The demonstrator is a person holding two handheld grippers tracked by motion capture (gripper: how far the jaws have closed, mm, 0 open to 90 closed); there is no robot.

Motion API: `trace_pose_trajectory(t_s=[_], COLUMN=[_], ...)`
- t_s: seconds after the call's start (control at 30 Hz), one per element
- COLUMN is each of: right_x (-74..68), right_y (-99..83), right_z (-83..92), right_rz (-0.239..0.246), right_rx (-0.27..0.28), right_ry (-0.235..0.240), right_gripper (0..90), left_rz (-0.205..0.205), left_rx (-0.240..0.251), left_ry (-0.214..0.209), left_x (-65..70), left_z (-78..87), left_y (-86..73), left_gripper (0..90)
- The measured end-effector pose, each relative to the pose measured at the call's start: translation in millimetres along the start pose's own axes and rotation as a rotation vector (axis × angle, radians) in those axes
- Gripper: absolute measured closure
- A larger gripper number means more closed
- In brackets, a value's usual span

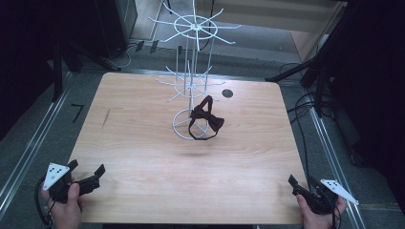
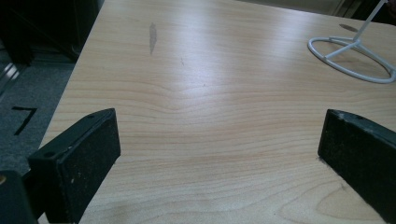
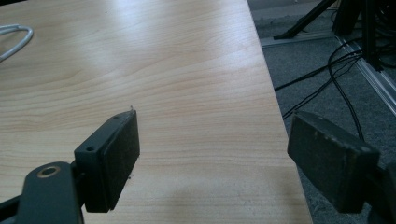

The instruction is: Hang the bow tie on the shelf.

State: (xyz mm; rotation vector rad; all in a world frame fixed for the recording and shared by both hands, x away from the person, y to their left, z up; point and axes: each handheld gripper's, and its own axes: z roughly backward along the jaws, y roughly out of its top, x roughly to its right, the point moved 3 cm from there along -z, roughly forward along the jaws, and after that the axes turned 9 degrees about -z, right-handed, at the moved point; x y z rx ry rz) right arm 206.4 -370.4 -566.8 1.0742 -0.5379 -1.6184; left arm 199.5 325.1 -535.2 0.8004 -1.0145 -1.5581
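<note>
Left gripper (image 1: 87, 171) agape, right gripper (image 1: 302, 182) seemingly likewise

One wooden table (image 1: 143, 143) carries one white wire display rack (image 1: 193, 71) with two tiers of spokes above a single ring base (image 2: 352, 58). One dark bow tie (image 1: 206, 119) hangs on the rack. Two hand-held grippers, the left gripper (image 1: 86, 174) and the right gripper (image 1: 303, 183), are each gripped by one hand. One dark round mark (image 1: 227, 93) sits on the tabletop.
</note>
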Motion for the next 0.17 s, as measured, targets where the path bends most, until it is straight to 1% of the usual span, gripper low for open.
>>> trace_pose_trajectory(t_s=[0.03,0.17], right_x=[0.4,0.3], right_y=[0.2,0.7], right_z=[-0.6,-0.7], right_rz=[0.008,-0.01], right_rx=[-0.001,0.007], right_ry=[-0.004,-0.011], right_gripper=[17.2,17.3], left_rz=[0.0,0.0], left_rx=[-0.003,0.0], left_ry=[0.0,0.001], left_x=[-0.1,0.0], left_z=[0.0,-0.1], left_y=[0.0,0.0], left_gripper=[0.0,0.0])
